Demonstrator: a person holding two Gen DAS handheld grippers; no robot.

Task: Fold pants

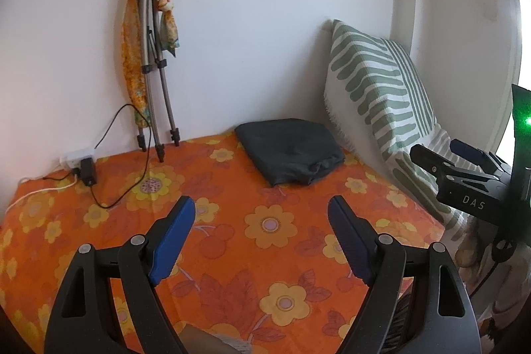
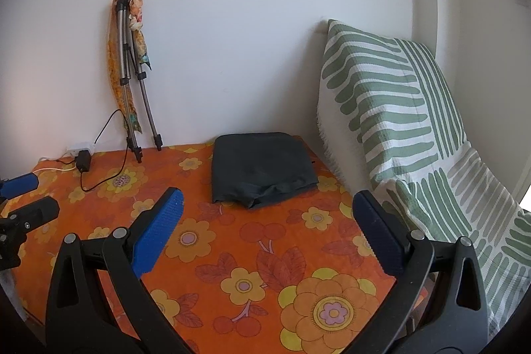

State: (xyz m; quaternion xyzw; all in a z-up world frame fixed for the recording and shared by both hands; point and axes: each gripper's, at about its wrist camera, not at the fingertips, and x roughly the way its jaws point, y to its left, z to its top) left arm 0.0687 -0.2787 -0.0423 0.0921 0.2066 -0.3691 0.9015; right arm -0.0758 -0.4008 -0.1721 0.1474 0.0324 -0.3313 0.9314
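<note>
Pants (image 2: 262, 170) lie folded at the far side, soft, light, floppy; I'd pinch a near corner. My left gripper (image 1: 262, 241) and right gripper (image 2: 265, 234) gape empty.

1. The right hand-held gripper (image 1: 464, 168) is cut off by the left wrist view's right edge.
2. The white power strip (image 2: 79, 149) is too small to show its sockets.
3. A scarf (image 1: 132, 55) hides part of the tripod (image 1: 156, 62).
4. The bedspread (image 2: 265, 254) hides the bed underneath.
</note>
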